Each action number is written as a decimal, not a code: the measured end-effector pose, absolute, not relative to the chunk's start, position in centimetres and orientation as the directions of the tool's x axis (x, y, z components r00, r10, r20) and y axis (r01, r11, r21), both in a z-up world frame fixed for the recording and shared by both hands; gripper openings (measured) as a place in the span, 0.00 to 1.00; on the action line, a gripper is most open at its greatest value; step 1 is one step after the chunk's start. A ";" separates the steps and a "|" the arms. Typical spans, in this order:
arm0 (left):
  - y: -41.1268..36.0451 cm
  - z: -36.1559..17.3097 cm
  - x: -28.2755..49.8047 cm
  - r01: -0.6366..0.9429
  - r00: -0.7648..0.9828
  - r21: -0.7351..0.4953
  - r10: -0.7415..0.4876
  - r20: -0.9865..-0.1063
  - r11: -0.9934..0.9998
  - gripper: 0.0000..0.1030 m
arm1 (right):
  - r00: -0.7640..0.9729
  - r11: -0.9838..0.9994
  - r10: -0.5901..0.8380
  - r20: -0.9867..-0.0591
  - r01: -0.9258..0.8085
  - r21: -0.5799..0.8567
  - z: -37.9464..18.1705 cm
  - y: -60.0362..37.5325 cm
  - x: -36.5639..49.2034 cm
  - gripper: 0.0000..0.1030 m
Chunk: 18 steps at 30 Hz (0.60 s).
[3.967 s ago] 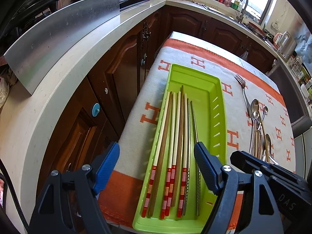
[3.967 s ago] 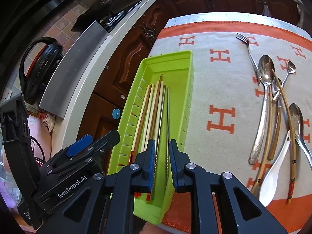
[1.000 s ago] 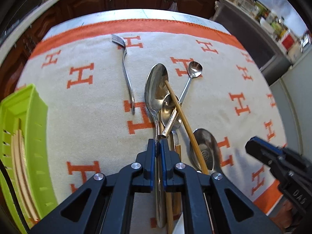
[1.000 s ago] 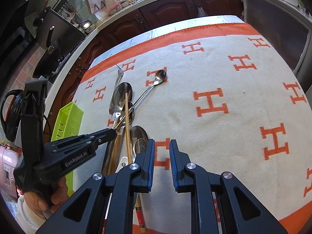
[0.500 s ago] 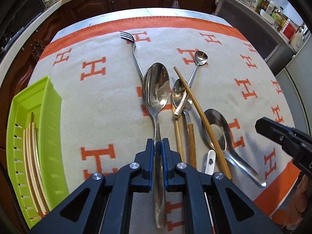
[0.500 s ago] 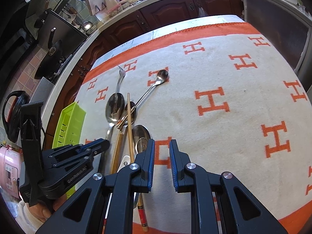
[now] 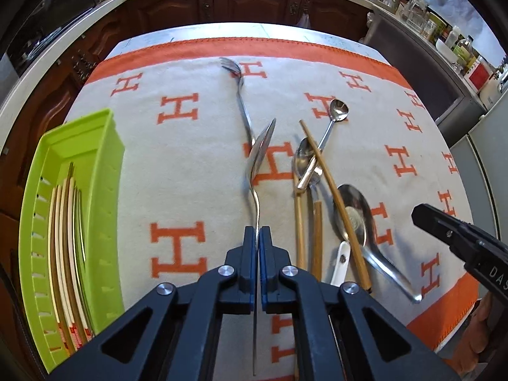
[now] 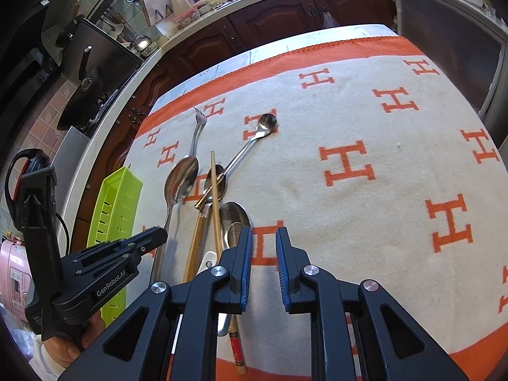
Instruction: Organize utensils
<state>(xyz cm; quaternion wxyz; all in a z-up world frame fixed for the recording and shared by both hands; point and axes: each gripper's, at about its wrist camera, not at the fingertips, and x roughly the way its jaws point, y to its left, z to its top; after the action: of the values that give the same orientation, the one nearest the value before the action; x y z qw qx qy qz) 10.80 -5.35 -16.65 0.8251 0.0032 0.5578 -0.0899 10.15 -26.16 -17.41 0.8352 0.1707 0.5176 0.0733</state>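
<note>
My left gripper point(image 7: 257, 238) has its jaws closing tight on the handle of a large steel spoon point(image 7: 261, 149). The spoon hangs above the cloth, with its bowl turned on edge. In the right wrist view the same spoon point(image 8: 181, 177) runs down to the left gripper point(image 8: 155, 234). Left on the cloth are a fork point(image 7: 242, 104), a small spoon point(image 7: 338, 110), a medium spoon point(image 7: 303, 158), a wooden chopstick point(image 7: 333, 197), a big ladle spoon point(image 7: 354, 212) and a white ceramic spoon point(image 7: 341, 260). My right gripper point(image 8: 263, 239) hovers over the cloth, slightly open and with nothing in it.
A green tray point(image 7: 95, 130) holding several chopsticks point(image 7: 68, 222) stands at the left table edge. An orange and cream cloth point(image 8: 349, 111) covers the table. Dark cabinets and a counter lie beyond. A hand point(image 8: 63, 346) grips the left tool.
The large spoon has come up off the cloth in my left gripper and rolled onto its edge. The left view has drawn back. The right gripper has stayed put.
</note>
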 end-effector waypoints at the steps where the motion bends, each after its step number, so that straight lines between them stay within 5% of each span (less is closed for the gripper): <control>1: -5.1 -16.7 10.7 0.147 0.359 -0.100 -0.147 -0.922 0.984 0.00 | 0.455 0.931 0.300 -0.839 0.052 0.361 -17.3 -26.0 10.1 0.15; 18: -1.5 -11.3 7.7 0.092 0.494 -0.101 -0.134 -0.859 0.991 0.00 | 0.469 0.937 0.315 -0.825 -0.018 0.348 -15.0 -23.6 9.1 0.15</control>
<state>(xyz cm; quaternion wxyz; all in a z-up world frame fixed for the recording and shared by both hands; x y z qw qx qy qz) 7.74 -1.47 -11.31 0.8639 -0.0207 0.4989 -0.0654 9.10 -23.56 -15.02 0.8443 0.1470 0.5059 0.0985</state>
